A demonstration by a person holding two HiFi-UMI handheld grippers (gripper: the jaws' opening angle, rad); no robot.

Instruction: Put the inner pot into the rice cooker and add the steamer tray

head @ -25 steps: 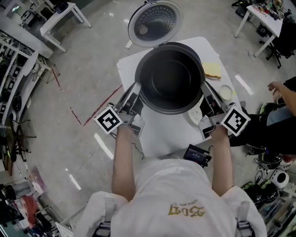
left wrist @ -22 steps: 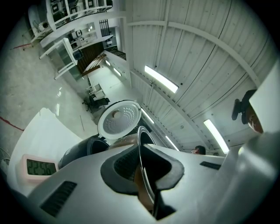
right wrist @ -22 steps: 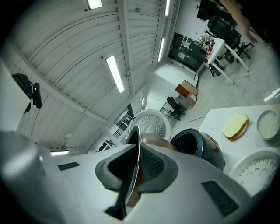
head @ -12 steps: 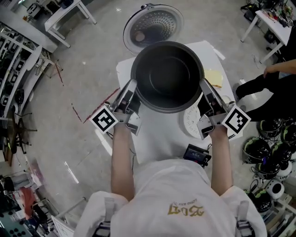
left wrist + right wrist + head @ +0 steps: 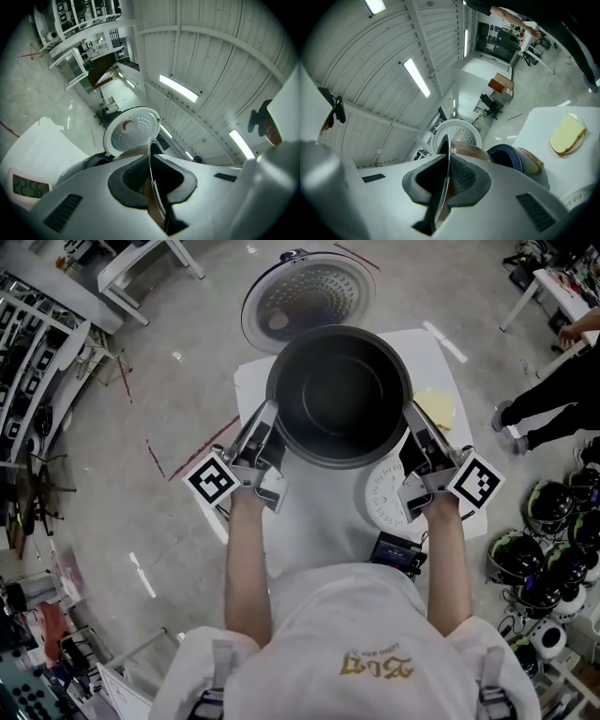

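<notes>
I hold the black inner pot [image 5: 339, 395] level by its rim, one gripper on each side. My left gripper [image 5: 272, 426] is shut on the rim's left edge and my right gripper [image 5: 410, 426] on its right edge. In the left gripper view the thin rim [image 5: 151, 154] runs between the dark pads; the right gripper view shows the same rim [image 5: 446, 157]. The rice cooker's open lid [image 5: 305, 296] stands just beyond the pot. Its dark blue body [image 5: 508, 157] lies under the pot and is hidden from the head view. The white perforated steamer tray [image 5: 386, 495] lies on the table by my right gripper.
The white table [image 5: 319, 512] also carries a yellow piece on a plate [image 5: 433, 409] at the right, a black device [image 5: 398, 554] at the near edge and a digital timer [image 5: 28, 187]. A person [image 5: 553, 390] stands at the right, with helmets [image 5: 544, 521] on the floor.
Both grippers have carried the pot away from my body toward the cooker lid, uncovering more of the steamer tray. The person at the right has moved further off.
</notes>
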